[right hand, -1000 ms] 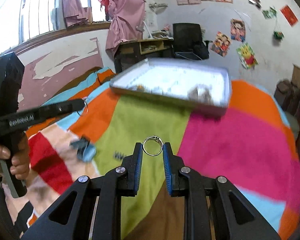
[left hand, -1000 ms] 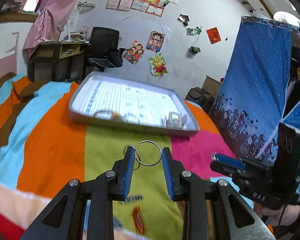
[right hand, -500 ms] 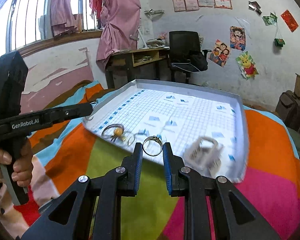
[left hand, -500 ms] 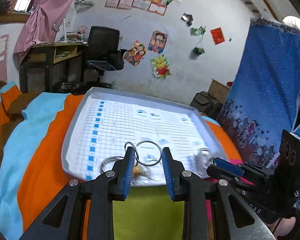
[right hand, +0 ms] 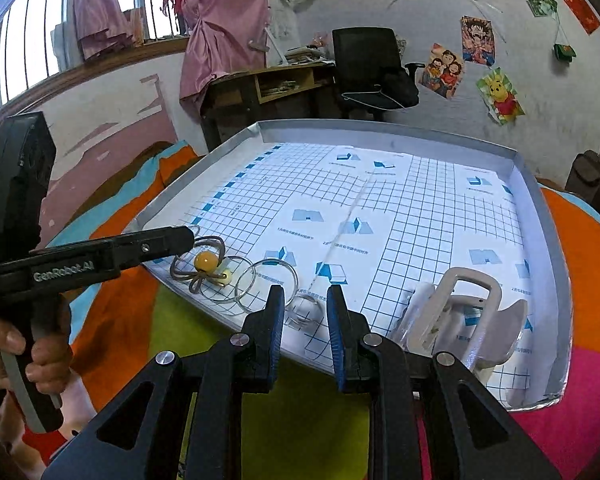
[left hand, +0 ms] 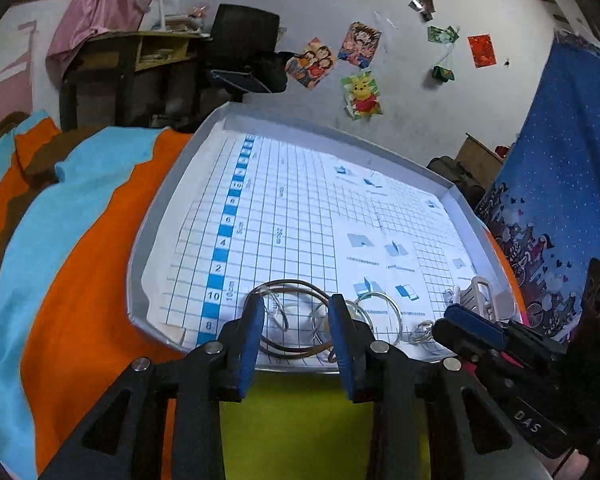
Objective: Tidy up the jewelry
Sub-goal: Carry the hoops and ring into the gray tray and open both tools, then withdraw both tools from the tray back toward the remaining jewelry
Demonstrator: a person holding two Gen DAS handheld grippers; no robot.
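Observation:
A shallow grey tray point(left hand: 140, 264) lined with grid paper lies on the striped bedspread. At its near edge lie a brown hair tie point(right hand: 204, 262) with a yellow bead, two overlapping silver rings point(right hand: 266, 280) and a white hair clip point(right hand: 464, 312). My left gripper point(left hand: 296, 320) hovers over the hair tie. Its jaws are opening, and a small silver ring point(left hand: 277, 312) hangs loose beside the left pad with no pad pressing it. My right gripper point(right hand: 304, 312) is shut on a small silver ring point(right hand: 305, 311) just over the tray's near rim point(right hand: 556, 396).
The other gripper's black body point(right hand: 16, 208) and the hand holding it fill the left of the right wrist view. Behind the tray stand a desk point(right hand: 260, 88) and a black office chair point(right hand: 368, 64). A blue curtain point(left hand: 560, 168) hangs on the right.
Both grippers have moved forward from over the bedspread to the tray's near edge. The left jaws have widened and the large ring no longer spans them. The right still holds its ring.

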